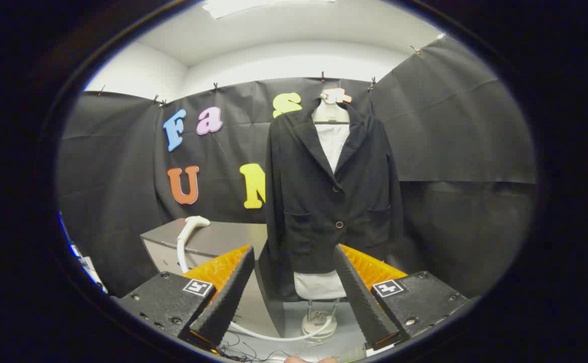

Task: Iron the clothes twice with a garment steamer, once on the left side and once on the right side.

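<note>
Beyond spread, empty tongs, steamer lies on box.

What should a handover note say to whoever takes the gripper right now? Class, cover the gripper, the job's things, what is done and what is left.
Gripper: open, holding nothing.
Black jacket: hanging on a mannequin straight ahead, beyond the fingers.
Steamer head: resting on the grey cabinet left of the jacket, its white hose running down toward the stand base.
Done: nothing visible; steamer untouched.
Left: pick up the steamer, pass over the left side, then the right.
</note>
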{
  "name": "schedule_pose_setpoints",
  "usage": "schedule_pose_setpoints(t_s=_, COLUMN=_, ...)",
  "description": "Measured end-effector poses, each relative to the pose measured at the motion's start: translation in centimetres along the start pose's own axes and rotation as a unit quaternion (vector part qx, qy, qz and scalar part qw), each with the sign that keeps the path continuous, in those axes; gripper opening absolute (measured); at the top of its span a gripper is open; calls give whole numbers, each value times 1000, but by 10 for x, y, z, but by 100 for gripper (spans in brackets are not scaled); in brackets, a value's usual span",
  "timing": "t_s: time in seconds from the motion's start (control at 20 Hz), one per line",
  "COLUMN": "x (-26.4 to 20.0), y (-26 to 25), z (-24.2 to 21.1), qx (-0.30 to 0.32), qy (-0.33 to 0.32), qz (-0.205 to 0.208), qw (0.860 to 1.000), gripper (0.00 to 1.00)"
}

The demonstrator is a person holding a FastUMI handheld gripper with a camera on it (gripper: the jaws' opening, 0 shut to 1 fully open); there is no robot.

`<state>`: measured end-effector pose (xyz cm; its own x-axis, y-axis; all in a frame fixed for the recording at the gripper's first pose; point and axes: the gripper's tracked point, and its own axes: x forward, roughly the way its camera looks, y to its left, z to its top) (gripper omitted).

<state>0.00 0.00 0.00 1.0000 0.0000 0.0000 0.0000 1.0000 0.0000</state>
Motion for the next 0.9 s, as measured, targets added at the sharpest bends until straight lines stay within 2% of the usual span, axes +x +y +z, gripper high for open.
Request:
schedule_pose_setpoints(t_s=0.55, x=7, y=20, z=11, qx=-12, qy=-8, qz=19, qw=1000, gripper=100)
schedule_pose_setpoints(t_s=0.9, x=21, y=68, z=12, qx=-18, qy=-1, qz=56, qw=998, gripper=100)
